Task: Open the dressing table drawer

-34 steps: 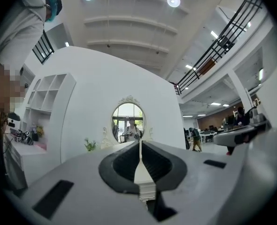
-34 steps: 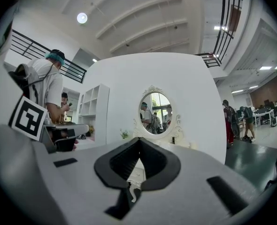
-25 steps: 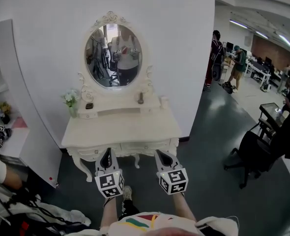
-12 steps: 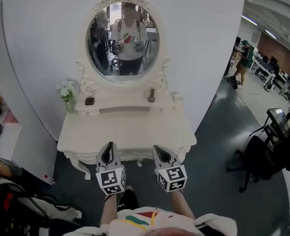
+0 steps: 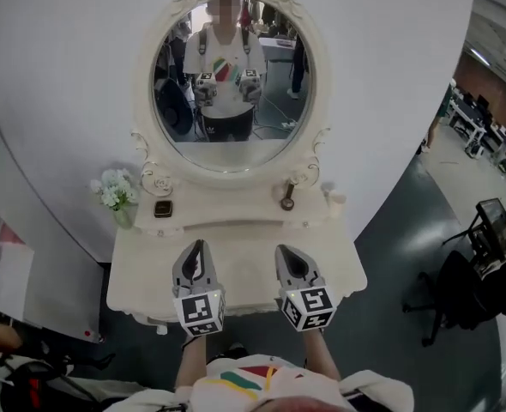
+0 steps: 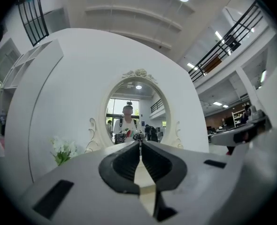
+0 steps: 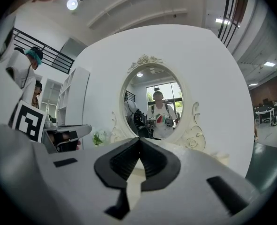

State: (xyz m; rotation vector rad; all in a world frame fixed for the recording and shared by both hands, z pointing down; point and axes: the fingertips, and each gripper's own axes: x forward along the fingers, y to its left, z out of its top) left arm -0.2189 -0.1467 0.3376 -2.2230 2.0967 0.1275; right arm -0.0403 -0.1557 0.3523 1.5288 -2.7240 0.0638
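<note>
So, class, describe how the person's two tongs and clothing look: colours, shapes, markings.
Left tongs and right tongs have light grey tapering bodies lined with black ribbed pads. Each carries a white cube with black square markers at its rear. The person wears a white top with red, yellow and green stripes.

No word, number or brand name can be read anywhere in these views. The nearest things to signs are black-and-white square markers: one on the marker cube (image 5: 200, 311) of the left gripper (image 5: 198, 245), another on the cube (image 5: 310, 308) of the right gripper (image 5: 286, 250). They are coded block patterns, not letters. A marker of the same kind (image 7: 26, 121) shows at the left edge of the right gripper view. In the oval mirror (image 5: 270, 136) the reflected person's white shirt bears a striped colour emblem (image 5: 225, 69), too small to show any lettering.
</note>
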